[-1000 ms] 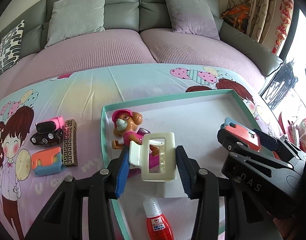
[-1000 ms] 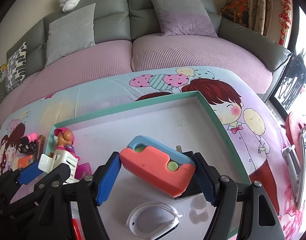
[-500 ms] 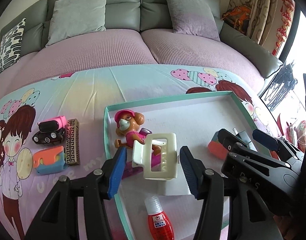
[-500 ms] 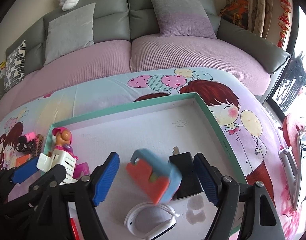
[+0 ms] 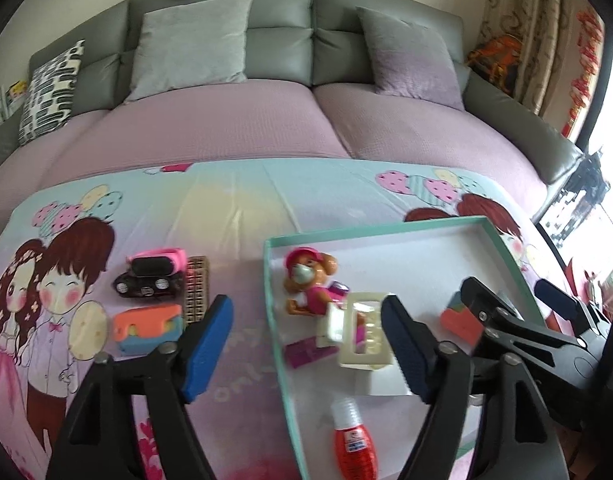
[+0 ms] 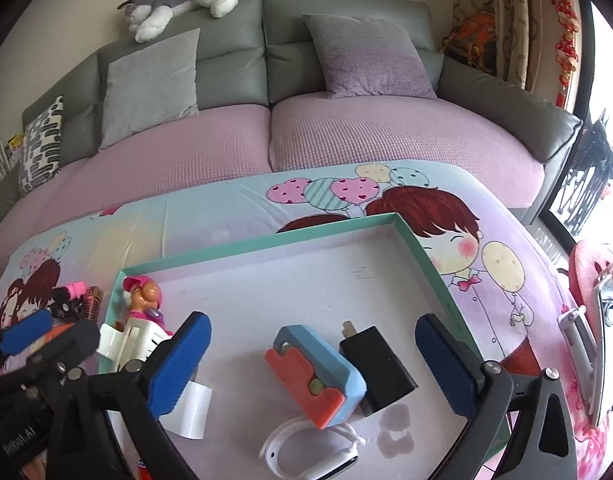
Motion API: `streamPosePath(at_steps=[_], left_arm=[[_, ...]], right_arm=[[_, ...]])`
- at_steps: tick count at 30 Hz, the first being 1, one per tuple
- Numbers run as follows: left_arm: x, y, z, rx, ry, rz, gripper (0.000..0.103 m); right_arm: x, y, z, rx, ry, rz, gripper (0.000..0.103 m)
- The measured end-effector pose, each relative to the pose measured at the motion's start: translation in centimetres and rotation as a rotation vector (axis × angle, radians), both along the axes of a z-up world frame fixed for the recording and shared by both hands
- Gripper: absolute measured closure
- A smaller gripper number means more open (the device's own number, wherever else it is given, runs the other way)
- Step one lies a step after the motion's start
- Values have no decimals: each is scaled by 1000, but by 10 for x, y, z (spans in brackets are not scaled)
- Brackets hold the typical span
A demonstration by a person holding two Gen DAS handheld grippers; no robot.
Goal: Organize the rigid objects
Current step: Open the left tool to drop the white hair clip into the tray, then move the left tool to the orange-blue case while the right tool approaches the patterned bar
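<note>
So both tools are sitting wide apart
Left tool and right tool have just been opening, gripping nothing; cream clip and orange-blue toy are lying in the tray.

Left gripper: angled downward, jaws spread wide, having just been opening. Its blue pads press on nothing; they stand clear on either side.

Right gripper: angled downward, jaws at their widest, having just been opening. Its blue pads clamp nothing.

In the left wrist view the right gripper sits to the right, close beside the left one. No hand or sleeve shows.
</note>
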State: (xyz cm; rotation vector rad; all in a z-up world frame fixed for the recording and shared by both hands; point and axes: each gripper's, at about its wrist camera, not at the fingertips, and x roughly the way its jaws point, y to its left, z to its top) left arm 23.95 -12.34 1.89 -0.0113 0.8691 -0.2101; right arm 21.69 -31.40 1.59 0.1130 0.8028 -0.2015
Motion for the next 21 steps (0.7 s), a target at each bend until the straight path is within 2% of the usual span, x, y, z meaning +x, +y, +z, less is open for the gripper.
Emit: streamPosePath(at_steps=[4,6,10,19,21], left_arm=[[4,17,-2,-21,1,65,18],[5,23,-4,-12,-10,96,9],[6,34,-6,39,-49,146,8],[5,87,-4,40,-82,327,7],[4,100,-5,39,-75,370,2]], right_arm=[[0,5,0,9,-11,17,0],[1,6,0,14,-13,20,0],[2,11,-1,11,-13,33,0],[1,37,7,66,-84,130,0],[3,49,8,59,-80,163,0]])
